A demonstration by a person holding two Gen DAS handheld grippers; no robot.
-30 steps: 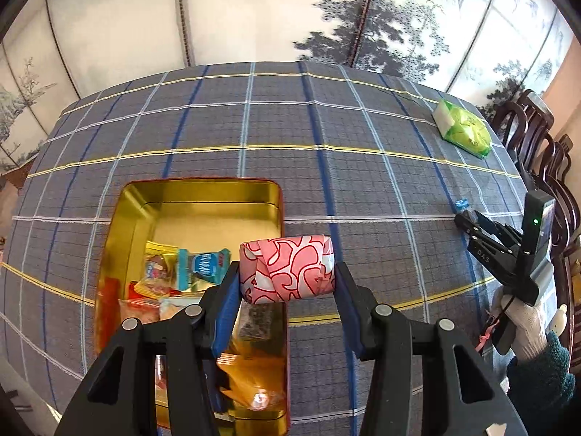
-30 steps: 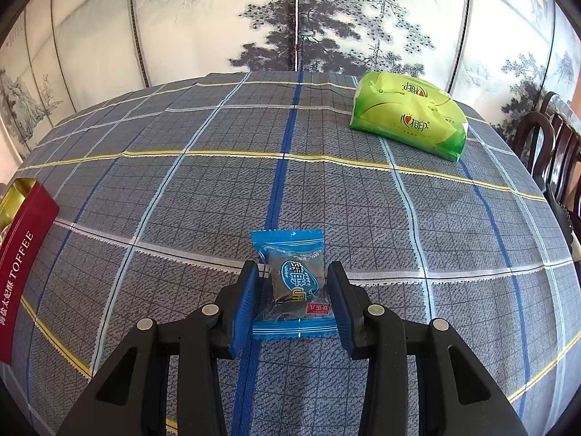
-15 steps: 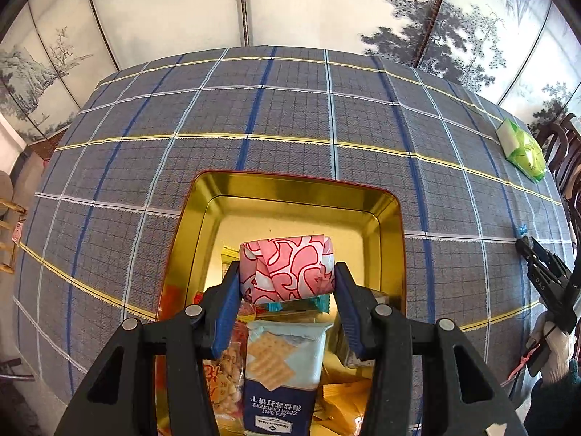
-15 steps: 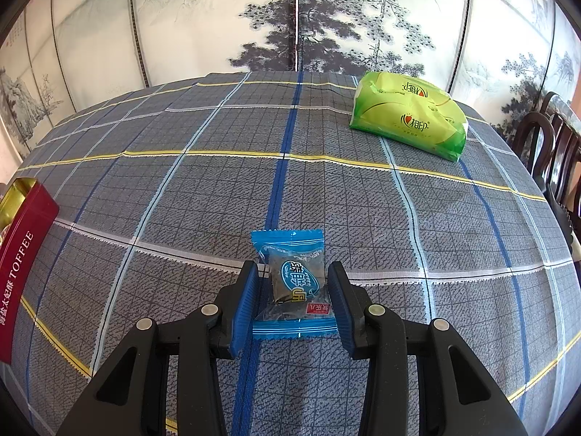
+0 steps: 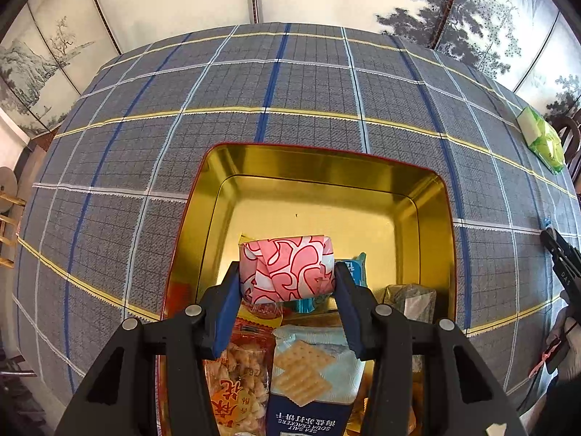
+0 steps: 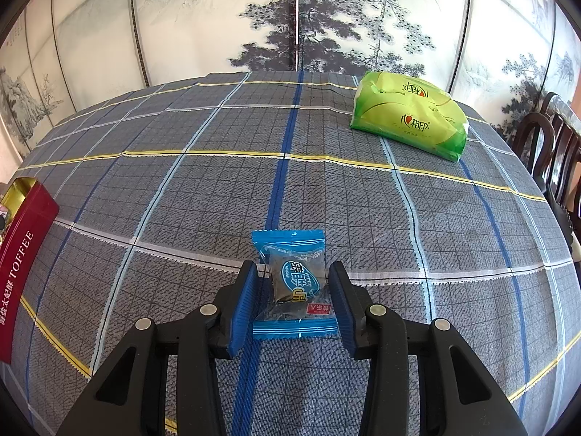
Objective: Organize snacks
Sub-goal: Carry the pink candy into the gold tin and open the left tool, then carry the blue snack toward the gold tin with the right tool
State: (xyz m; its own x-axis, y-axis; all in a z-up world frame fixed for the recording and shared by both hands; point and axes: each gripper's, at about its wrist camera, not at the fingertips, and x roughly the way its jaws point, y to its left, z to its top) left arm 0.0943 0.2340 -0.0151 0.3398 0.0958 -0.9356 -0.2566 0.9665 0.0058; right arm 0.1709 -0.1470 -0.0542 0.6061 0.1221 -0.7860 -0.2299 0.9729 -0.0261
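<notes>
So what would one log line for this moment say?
left tongs: gripping pink snack over gold tin | right tongs: astride blue candy on tablecloth, opening

You've got a glossy gold metal tin [image 5: 319, 167] on a matt woven plaid cloth [image 5: 312, 83]. Your blue sachet [image 6: 292, 283] is shiny plastic film; tool pads [image 6: 244, 301] ribbed plastic.
</notes>
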